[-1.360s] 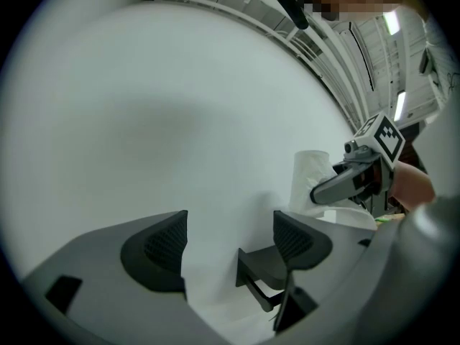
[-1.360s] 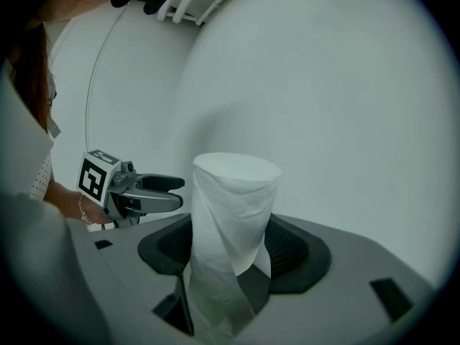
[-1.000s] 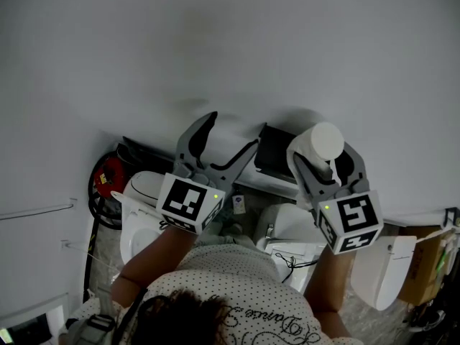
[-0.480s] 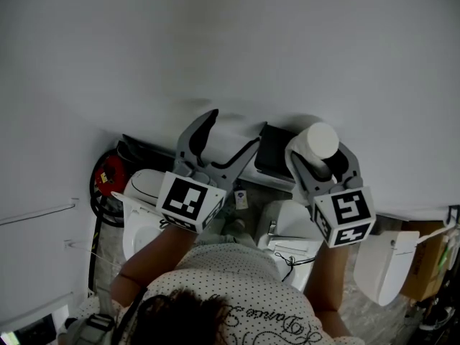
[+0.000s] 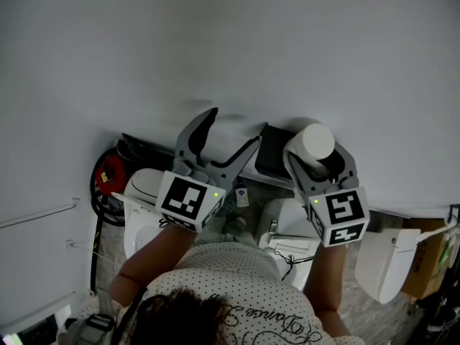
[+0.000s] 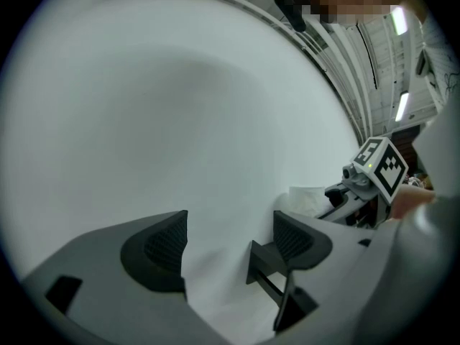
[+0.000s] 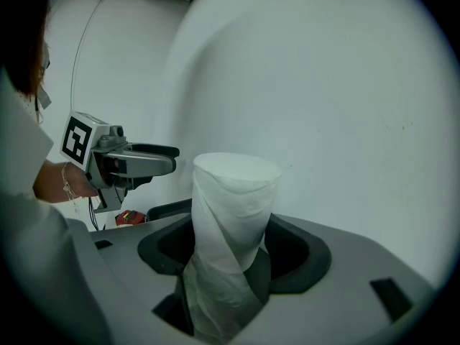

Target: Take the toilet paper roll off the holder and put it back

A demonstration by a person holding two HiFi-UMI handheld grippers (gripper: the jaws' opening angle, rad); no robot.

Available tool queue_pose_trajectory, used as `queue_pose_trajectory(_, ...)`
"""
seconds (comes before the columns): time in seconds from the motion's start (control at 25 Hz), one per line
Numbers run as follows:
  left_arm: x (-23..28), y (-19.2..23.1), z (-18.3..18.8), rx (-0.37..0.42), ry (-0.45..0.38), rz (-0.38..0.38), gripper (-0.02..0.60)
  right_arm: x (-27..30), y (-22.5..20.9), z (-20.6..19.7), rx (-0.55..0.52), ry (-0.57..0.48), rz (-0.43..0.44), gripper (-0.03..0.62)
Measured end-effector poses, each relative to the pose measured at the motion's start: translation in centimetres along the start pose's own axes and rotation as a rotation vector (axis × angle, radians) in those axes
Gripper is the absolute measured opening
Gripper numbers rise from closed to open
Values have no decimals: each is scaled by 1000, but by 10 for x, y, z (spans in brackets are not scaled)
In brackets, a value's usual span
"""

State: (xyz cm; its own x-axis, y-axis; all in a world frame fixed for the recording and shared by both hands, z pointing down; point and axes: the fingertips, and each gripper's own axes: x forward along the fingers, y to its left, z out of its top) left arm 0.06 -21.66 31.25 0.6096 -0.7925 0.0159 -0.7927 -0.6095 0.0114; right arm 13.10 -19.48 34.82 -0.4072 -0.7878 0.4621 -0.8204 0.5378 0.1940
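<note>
My right gripper pinches roll, roll upright, beside wall. My left gripper jaws spread, near holder.

White roll stands upright, a loose sheet wound slantwise round it, clamped in the right gripper — off the black holder just beside it.

- Wall: plain white and unbroken, filling the upper head view.
- Floor: pale, speckled.
- White toilet: at left, beside a red object ringed by black cables.
- Cardboard box: at the right edge.
- Strip lights: lit, overhead.
</note>
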Motion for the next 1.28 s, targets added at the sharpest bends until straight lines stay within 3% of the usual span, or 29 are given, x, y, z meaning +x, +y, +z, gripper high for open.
queue_pose_trajectory(0.44, 1, -3, 3, -2, -7, -12, 358, -5, 3, 0, -13, -8, 16, 302)
queue_pose_trajectory(0.68, 3, -3, 5, 1, -11, -14, 358, -5, 4, 1, 5, -19, 32, 353)
queue_pose_trajectory(1.28, 5, 1, 14, 9, -30, -7, 358, -23, -9, 41, 69, -188, 44, 362)
